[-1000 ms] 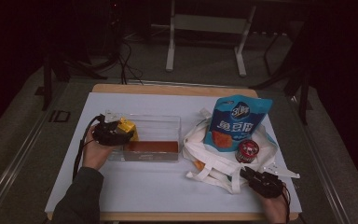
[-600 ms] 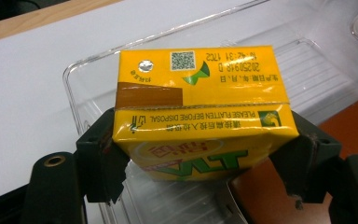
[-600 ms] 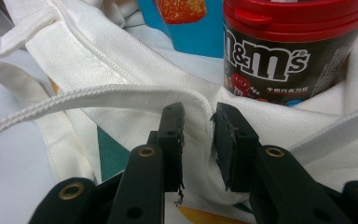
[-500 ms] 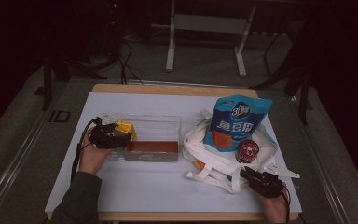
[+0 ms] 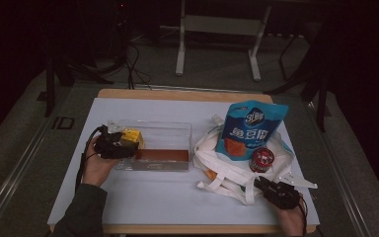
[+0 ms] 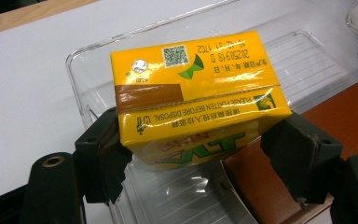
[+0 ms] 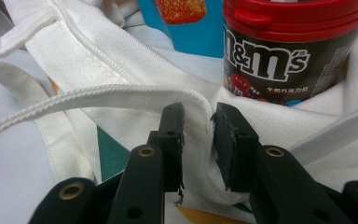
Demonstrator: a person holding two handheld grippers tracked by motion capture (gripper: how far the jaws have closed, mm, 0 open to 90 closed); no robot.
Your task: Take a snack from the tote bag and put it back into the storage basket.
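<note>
My left gripper (image 5: 120,146) (image 6: 200,144) is shut on a yellow drink carton (image 5: 131,137) (image 6: 196,79), one jaw on each side, and holds it tilted over the left end of a clear plastic bin (image 5: 177,129) (image 6: 81,70). A flat brown box (image 5: 160,155) (image 6: 279,186) lies in the bin. At the near right, my right gripper (image 5: 262,183) (image 7: 198,126) is shut on the hemmed rim of a white tote bag (image 5: 217,160) (image 7: 98,60). A blue snack bag (image 5: 249,128) (image 7: 200,37) and a red-lidded M&M's jar (image 5: 262,159) (image 7: 284,51) rest on the tote.
The white table top (image 5: 153,195) is edged in wood along its far and near sides. The tote's loose handles (image 5: 227,190) trail over the table toward the front edge. Beyond the table are a dark floor with cables and a metal stand (image 5: 217,29).
The left gripper with the carton has drifted slightly toward the near left end of the bin. The right gripper has kept still on the tote rim.
</note>
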